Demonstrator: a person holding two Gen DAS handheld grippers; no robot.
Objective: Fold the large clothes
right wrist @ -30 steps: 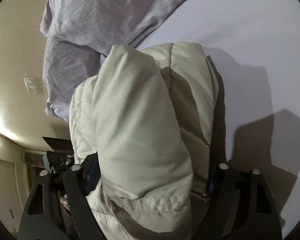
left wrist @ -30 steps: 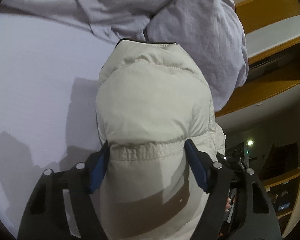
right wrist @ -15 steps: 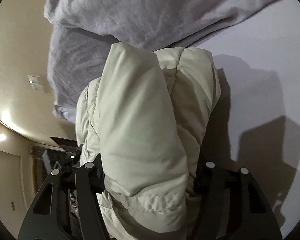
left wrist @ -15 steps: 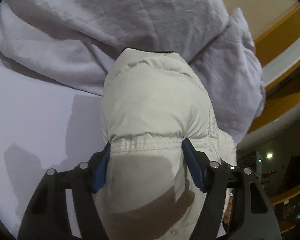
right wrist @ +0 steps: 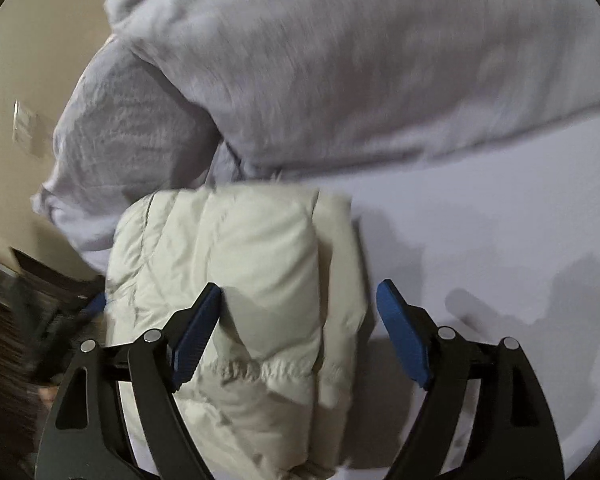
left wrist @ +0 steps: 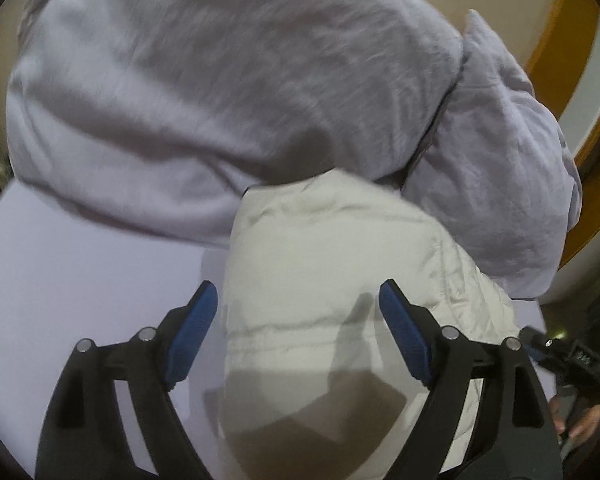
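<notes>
Cream puffer jacket (left wrist: 332, 280) released on bed (left wrist: 80, 280), both tongs (left wrist: 298, 336) (right wrist: 298, 334) opening clear; bundle should be left undisturbed.

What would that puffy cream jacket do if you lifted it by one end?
The jacket would probably sag and unfold: its quilted, puffed panels look soft, not stiff. It likely weighs little for its bulk. The smooth shell may slip from the opening grippers' pads, which no longer press it.

Left gripper (left wrist: 298, 334) jaws opening; right gripper (right wrist: 298, 334) jaws opening, tilted downward
</notes>
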